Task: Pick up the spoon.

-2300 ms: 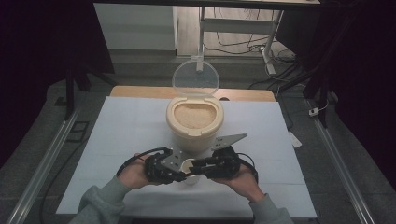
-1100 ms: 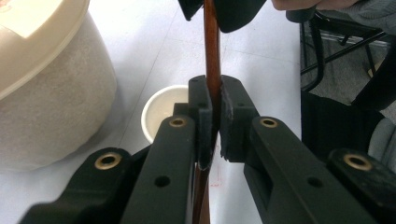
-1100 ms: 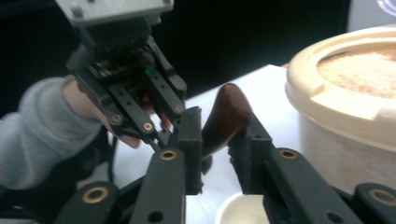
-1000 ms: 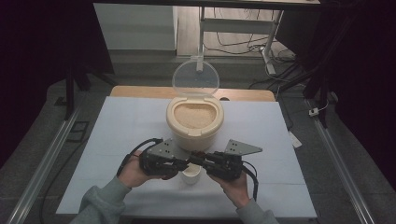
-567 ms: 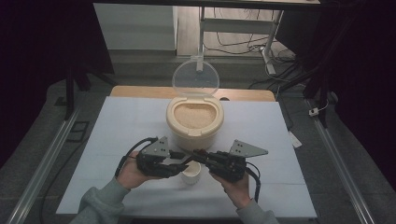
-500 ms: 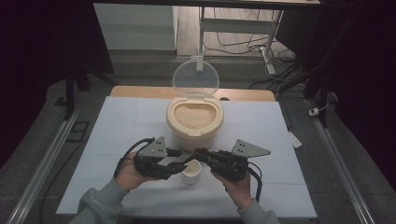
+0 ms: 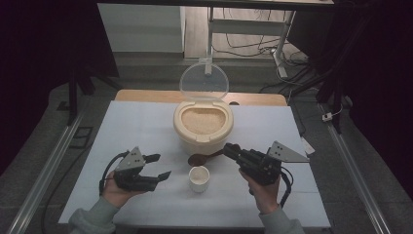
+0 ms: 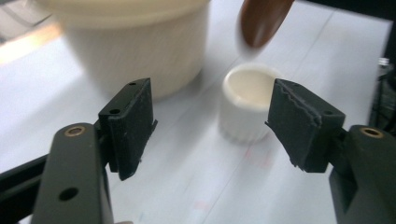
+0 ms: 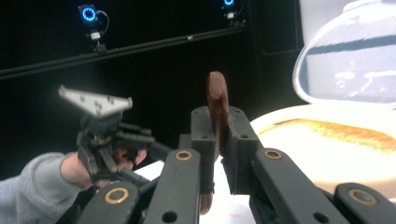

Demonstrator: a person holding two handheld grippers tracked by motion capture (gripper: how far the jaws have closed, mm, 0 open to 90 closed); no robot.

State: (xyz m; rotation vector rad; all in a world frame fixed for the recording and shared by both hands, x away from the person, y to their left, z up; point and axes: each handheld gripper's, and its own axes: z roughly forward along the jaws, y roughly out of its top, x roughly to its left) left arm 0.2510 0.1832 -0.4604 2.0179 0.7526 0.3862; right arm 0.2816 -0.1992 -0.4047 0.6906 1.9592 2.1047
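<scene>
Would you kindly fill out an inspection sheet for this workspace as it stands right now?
Surface: white table, with a wooden strip at the far edge.
Job's things: cream rice bin, full, clear lid up; white cup in front of it, upright; brown spoon over the table between bin and cup.
Clutter: small white item at the table's right edge, too small to tell.
Grippers: left claw open, left of the cup, apart from it, jaws having just been opening; right claw shut on the spoon's handle.
Cables: black cable loops from the left claw; more on the floor beyond.
Surroundings: dark room, metal rails both sides, desk legs behind.
</scene>
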